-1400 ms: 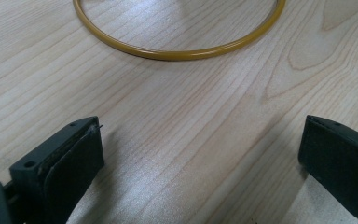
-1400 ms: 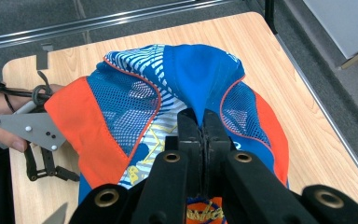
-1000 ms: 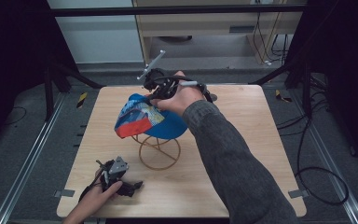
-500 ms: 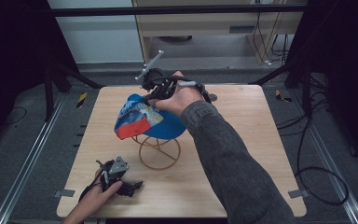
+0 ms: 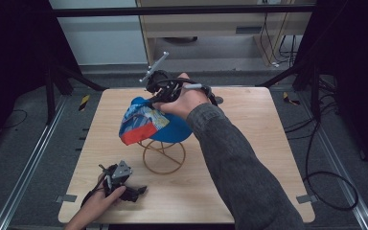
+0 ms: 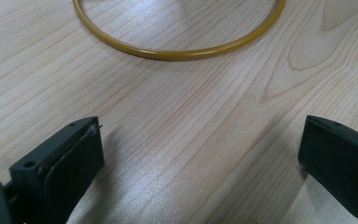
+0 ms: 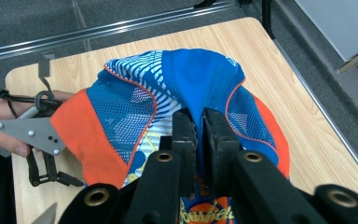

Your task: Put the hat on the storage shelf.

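Note:
A blue cap with white striped mesh and an orange brim sits on a yellow wire stand near the middle of the wooden table. My right gripper reaches in from the far side. In the right gripper view this gripper is shut on a fold of the cap's blue crown fabric. My left gripper rests on the table at the front left, held by a hand. Its jaws stand wide open over bare wood, short of the stand's base ring.
The light wooden table has bare surface to the right and front of the stand. Black frame posts and metal floor rails flank it. A wooden cabinet stands beyond the far edge. A black cable lies on the floor at right.

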{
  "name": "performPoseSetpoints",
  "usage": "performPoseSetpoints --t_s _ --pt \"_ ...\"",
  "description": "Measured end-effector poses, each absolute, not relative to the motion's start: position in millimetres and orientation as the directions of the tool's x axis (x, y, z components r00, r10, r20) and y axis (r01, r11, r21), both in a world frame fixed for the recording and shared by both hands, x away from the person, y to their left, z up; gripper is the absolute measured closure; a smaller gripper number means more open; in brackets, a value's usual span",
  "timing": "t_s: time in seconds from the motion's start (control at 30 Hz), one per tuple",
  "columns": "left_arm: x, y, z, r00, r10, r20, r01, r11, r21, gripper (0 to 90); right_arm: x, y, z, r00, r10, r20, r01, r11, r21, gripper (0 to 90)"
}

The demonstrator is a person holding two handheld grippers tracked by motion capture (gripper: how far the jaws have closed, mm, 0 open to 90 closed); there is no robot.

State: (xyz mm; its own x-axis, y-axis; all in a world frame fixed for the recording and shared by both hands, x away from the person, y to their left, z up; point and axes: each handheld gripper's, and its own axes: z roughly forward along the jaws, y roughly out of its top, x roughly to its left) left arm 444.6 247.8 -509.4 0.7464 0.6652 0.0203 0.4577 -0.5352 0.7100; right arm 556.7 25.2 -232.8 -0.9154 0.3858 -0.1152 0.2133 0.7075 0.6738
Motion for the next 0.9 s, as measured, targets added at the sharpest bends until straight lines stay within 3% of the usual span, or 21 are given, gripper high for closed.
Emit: performPoseSetpoints --t_s 0.57,0.9 --pt "445 248 -509 0.746 0.665 0.019 0.459 -0.535 0.710 0.0 552 19 -227 -0.906 0.407 -0.112 0.222 0.685 0.694 68.6" --pt "445 248 -509 0.746 0.665 0.018 0.459 -0.535 0.710 0.0 546 2 -225 -0.898 0.428 -0.103 0.237 0.667 0.707 66.9"
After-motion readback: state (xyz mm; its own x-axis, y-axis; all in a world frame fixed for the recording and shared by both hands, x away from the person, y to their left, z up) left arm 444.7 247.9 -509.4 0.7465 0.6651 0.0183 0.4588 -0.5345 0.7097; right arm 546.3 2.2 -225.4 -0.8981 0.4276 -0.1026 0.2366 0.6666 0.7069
